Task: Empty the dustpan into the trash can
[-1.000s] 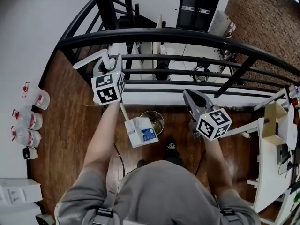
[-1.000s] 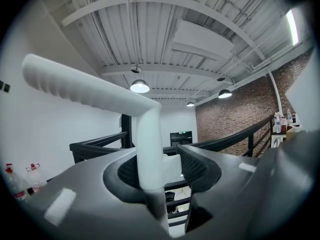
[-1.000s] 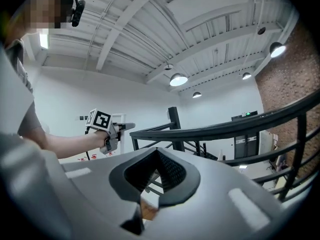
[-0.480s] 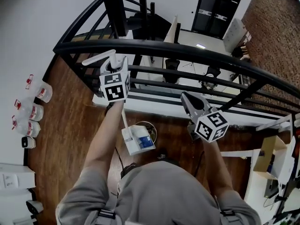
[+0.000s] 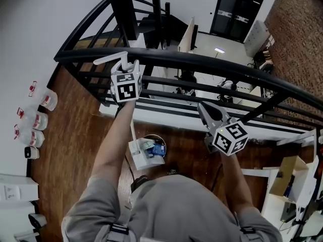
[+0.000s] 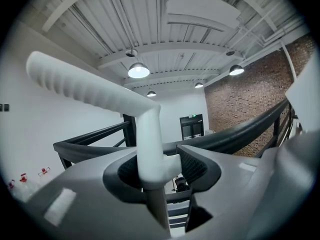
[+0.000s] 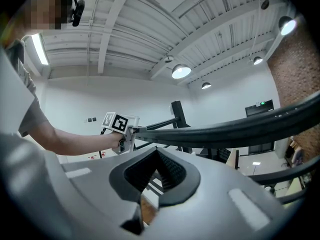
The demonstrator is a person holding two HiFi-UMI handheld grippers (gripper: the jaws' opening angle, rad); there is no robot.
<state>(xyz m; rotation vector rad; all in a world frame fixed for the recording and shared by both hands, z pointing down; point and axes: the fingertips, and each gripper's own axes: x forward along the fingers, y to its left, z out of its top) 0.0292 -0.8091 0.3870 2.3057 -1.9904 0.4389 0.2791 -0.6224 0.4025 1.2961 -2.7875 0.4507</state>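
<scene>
One ribbed white dustpan handle (image 6: 95, 91) sits clamped in the left gripper (image 6: 156, 161); right gripper (image 7: 158, 159) closed, empty.

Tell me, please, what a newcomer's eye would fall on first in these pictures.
Most striking is the white long-handled dustpan, which hangs from the left hand-held gripper, whose jaws clamp its handle. In the head view its pan overlaps the small round trash can on the wooden floor. A thick black railing curves across in front of the person, and the right hand-held gripper is held near it, jaws together and empty.
</scene>
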